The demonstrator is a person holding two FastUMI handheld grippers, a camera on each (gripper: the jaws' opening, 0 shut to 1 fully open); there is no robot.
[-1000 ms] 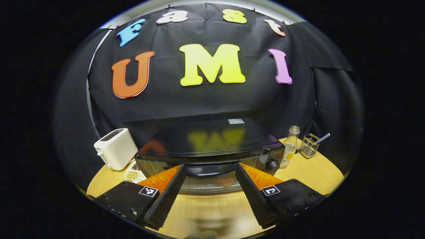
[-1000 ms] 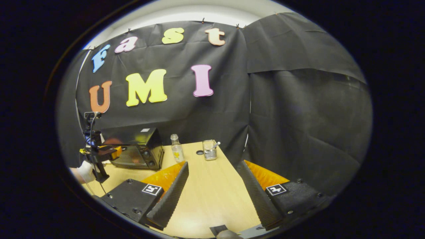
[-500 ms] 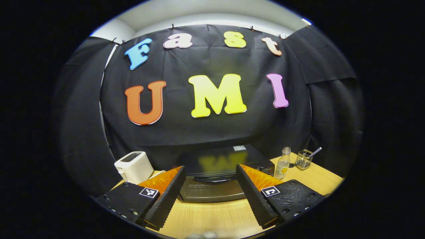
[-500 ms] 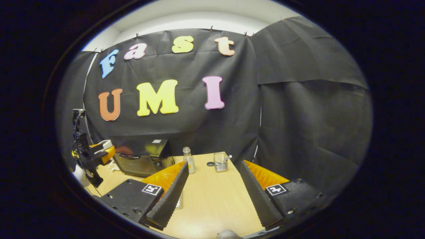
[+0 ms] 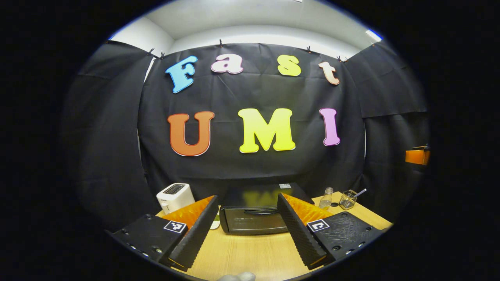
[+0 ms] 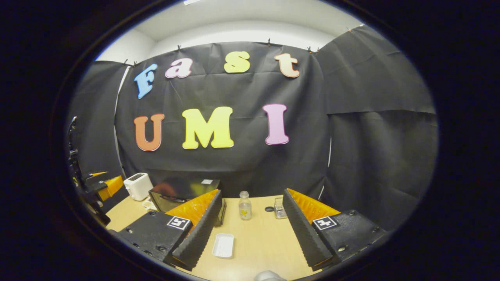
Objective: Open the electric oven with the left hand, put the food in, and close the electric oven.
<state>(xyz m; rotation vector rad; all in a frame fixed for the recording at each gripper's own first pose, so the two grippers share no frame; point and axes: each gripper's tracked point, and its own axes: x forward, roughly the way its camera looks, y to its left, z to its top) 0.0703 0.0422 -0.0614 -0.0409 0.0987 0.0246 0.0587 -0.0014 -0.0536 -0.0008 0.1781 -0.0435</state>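
Left claw (image 5: pixel 246 242) agape, empty; right claw (image 6: pixel 252 244) likewise.

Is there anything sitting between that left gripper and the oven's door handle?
Nothing visible does. In the left gripper view, the open left gripper faces the electric oven head-on, with bare wooden table between it and the door handle. The toaster stands off to one side.

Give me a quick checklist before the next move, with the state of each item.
1. Oven door closed: ok.
2. Left tongs open and holding nothing: ok.
3. Right tongs open and holding nothing: ok.
4. Food inside oven: cannot tell, the glass is too dark.
5. White tray on the table holds no food: ok.
6. Bottle upright beside the oven: ok.
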